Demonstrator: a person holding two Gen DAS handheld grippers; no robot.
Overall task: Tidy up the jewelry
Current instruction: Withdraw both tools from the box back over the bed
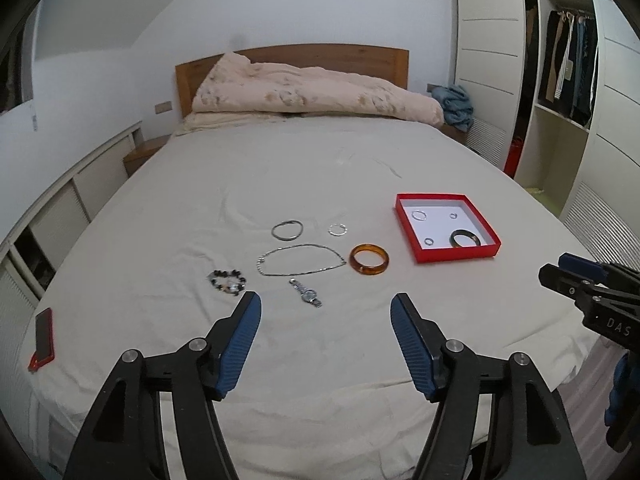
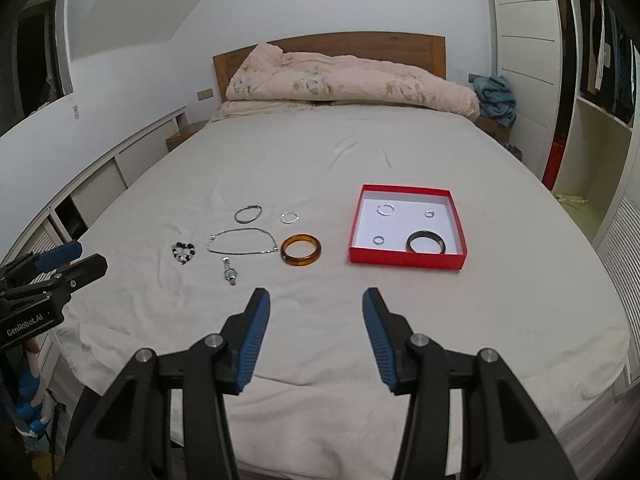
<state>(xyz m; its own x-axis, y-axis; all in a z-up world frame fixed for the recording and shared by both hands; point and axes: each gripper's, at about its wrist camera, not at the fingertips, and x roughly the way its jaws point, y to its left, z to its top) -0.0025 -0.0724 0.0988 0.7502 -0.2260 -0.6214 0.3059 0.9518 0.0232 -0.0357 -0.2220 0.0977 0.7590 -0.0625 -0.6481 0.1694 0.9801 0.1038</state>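
Nearest the lens, the left gripper [image 1: 326,308] hangs over the near edge of the bed [image 1: 280,168] with its blue-padded jaws spread wide and nothing between them. The right gripper [image 2: 316,304] hangs beside it, its jaws also parted, a little less widely, and likewise empty.

Just beyond the left gripper's tips lies a wristwatch [image 1: 307,293], and to its left a beaded bracelet [image 1: 227,281]. Past the watch, a thin chain necklace [image 1: 300,260] lies in a loop. To the right of the necklace sits an amber bangle [image 2: 301,255], almost straight ahead of the right gripper's left finger. Farther back are a silver bangle [image 1: 287,230] and, to its right, a small silver ring-shaped bracelet [image 1: 337,229]. All of these rest loose on the sheet, apart from one another.

To the right of the loose pieces, well apart from the amber bangle, stands a shallow red box [image 2: 408,258] with a white floor. Inside it, a dark bangle [image 2: 426,242] lies at the near right, a small ring [image 2: 378,240] at the near left, a thin silver hoop [image 2: 385,210] at the far left and another small ring [image 2: 429,213] at the far right.

Off at the near left edge of the bed lies a red phone [image 1: 43,338].
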